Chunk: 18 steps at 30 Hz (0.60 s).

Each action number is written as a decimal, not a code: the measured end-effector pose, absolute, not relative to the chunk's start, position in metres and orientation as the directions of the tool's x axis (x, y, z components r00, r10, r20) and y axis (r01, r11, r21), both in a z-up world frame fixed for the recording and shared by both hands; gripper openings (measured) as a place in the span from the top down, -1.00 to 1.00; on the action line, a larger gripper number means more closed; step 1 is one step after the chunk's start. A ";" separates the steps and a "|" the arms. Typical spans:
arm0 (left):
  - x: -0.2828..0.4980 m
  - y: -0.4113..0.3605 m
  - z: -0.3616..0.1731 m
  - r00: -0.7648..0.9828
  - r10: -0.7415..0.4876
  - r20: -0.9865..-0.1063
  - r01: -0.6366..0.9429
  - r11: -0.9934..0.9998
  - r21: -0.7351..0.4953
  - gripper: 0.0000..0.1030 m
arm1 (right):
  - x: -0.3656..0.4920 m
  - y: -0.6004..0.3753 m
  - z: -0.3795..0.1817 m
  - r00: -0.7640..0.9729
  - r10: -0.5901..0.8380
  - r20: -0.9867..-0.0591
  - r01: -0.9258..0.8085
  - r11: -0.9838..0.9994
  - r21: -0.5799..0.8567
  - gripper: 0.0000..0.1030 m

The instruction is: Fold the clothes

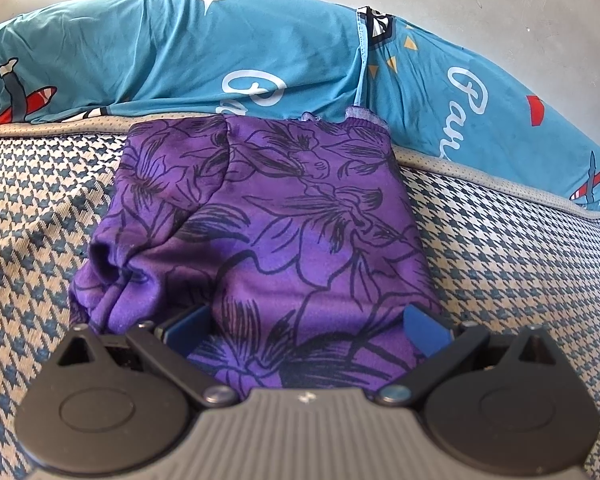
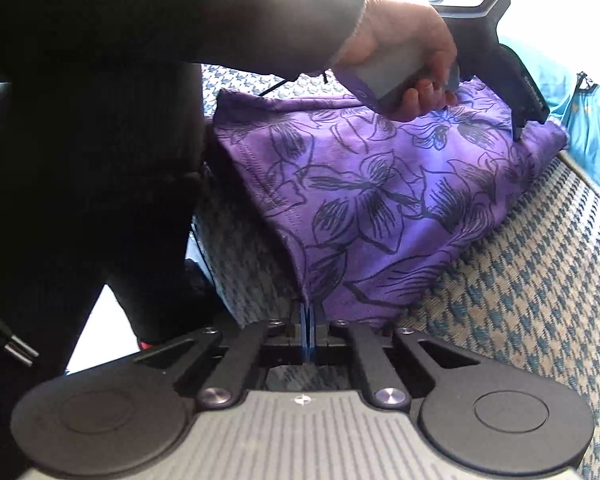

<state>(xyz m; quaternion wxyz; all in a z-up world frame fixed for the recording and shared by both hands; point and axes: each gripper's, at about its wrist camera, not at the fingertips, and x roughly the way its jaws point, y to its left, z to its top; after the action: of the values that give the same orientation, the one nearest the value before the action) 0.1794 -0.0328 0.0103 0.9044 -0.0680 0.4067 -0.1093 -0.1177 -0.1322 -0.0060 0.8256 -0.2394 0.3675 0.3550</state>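
Both grippers meet the purple garment (image 1: pixel 268 216): left gripper (image 1: pixel 306 324) jaws spread over it, right gripper (image 2: pixel 308 320) jaws pinching its edge.

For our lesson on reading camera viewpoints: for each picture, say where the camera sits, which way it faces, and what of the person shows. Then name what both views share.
Left wrist: on the left gripper, facing forward over the purple floral garment toward blue printed bedding; its wide-apart fingers show, no body.
Right wrist: on the right gripper, pinching the garment's edge, facing the person's hand and dark sleeve.
Shared: the garment, houndstooth cover.
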 end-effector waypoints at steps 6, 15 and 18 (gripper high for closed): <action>0.177 -0.029 0.014 0.644 -0.296 -0.706 0.153 0.953 -0.259 -1.00 | -0.127 -0.129 -0.012 0.379 0.459 -0.804 -0.814 0.578 -0.054 0.95; 0.141 -0.054 0.005 0.589 -0.315 -0.745 0.346 0.931 -0.120 -1.00 | -0.119 -0.137 -0.004 0.443 0.440 -0.781 -0.753 0.655 -0.058 0.94; 0.128 -0.057 -0.006 0.572 -0.281 -0.771 0.381 0.923 -0.055 -1.00 | -0.107 -0.148 0.009 0.478 0.430 -0.766 -0.710 0.702 -0.050 0.94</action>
<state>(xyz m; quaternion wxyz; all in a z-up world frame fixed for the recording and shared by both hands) 0.1283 -0.0570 -0.0058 0.8845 0.0588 0.4233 -0.1872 -0.1070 -0.1484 0.0086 0.8397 -0.1839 0.3819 0.3394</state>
